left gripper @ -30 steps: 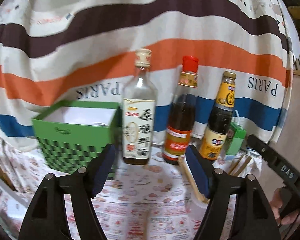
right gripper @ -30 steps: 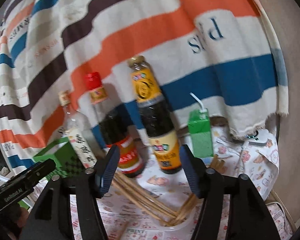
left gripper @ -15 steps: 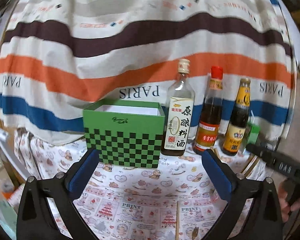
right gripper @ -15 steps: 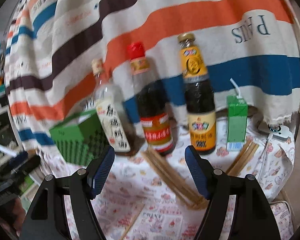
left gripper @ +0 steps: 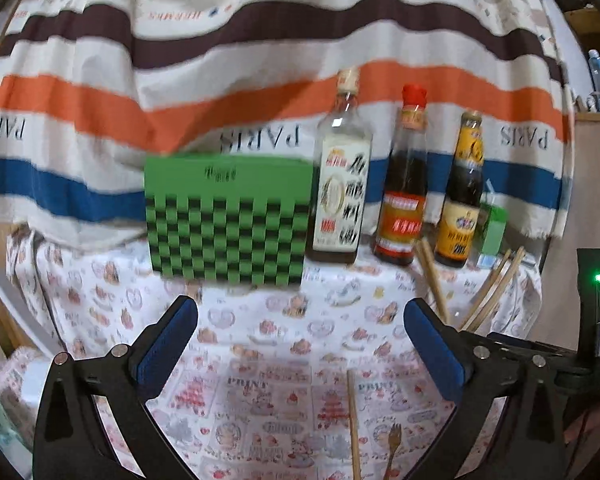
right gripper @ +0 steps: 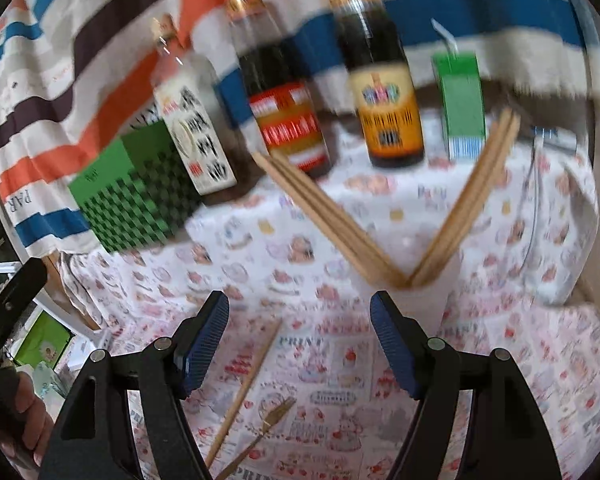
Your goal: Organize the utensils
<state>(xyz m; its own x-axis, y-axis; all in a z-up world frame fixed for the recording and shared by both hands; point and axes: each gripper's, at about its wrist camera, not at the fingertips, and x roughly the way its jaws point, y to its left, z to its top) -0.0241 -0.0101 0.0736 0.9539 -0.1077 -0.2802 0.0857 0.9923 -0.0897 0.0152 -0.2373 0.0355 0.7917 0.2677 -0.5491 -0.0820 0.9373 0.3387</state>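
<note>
A loose wooden chopstick (left gripper: 353,424) and a small gold fork (left gripper: 393,444) lie on the printed tablecloth near the front edge; the right wrist view shows the same chopstick (right gripper: 246,388) and fork (right gripper: 270,420). Several chopsticks (right gripper: 332,220) lean out of a clear cup (right gripper: 408,300) in two bundles. My left gripper (left gripper: 300,344) stands wide open above the cloth, nothing between its blue pads. My right gripper (right gripper: 300,338) is open too, empty, hanging just above the loose chopstick and left of the cup.
A green checkered box (left gripper: 228,220) stands at the back left. Beside it are a clear bottle (left gripper: 340,184), a red-capped sauce bottle (left gripper: 404,184) and a yellow-labelled bottle (left gripper: 462,196). A green drink carton (right gripper: 460,108) stands at the right. A striped cloth hangs behind.
Both grippers sank towards the table and drew back from the bottles. The left jaws spread wider. The right view tipped downward, bringing the cup, loose chopstick and fork into view.
</note>
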